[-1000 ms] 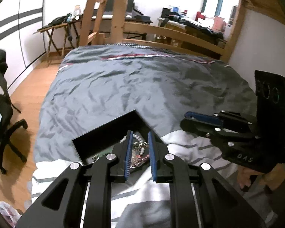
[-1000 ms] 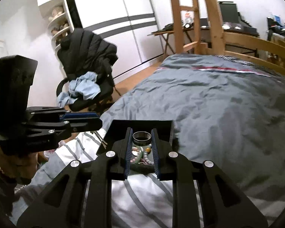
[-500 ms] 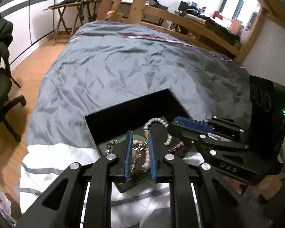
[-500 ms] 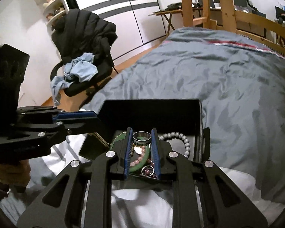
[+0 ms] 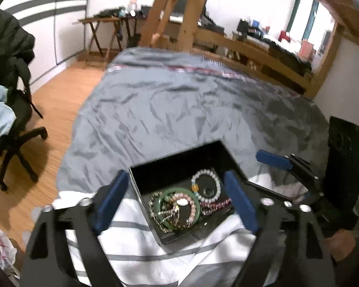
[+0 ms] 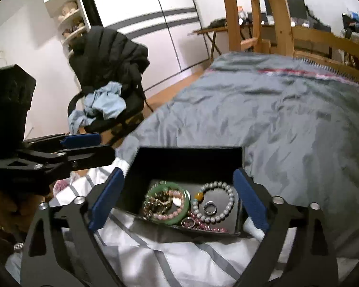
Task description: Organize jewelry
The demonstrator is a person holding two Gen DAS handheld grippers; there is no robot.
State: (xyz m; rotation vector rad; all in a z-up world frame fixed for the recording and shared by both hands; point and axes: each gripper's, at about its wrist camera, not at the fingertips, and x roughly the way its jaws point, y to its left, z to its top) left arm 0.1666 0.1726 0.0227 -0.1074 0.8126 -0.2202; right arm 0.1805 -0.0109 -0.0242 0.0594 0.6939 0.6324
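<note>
Fingers (image 5: 239,203) of the left gripper (image 5: 177,205) are spread wide, having just been opening, and nothing is pinched; the same holds for the right gripper (image 6: 177,201). The box (image 5: 170,167) lies on the bed (image 5: 179,110), framed between each pair of fingers and a little beyond their tips. Inside it are seen a green bangle (image 6: 179,218), a pink bead bracelet (image 6: 160,214), a pale bead bracelet (image 6: 225,211), a ring (image 6: 210,207) lying within that loop, and a second ring (image 6: 188,222) near the front wall.

Snagging is judged the main risk: the chains are tangled across the bangle, so several pieces could be dragged out together. The box could also be tipped on the soft bedding if a wall is pressed.

In the right view the box's long axis runs across the fingers, its open side upward. The bracelets lie flat as loops, so no pointing direction can be told.
</note>
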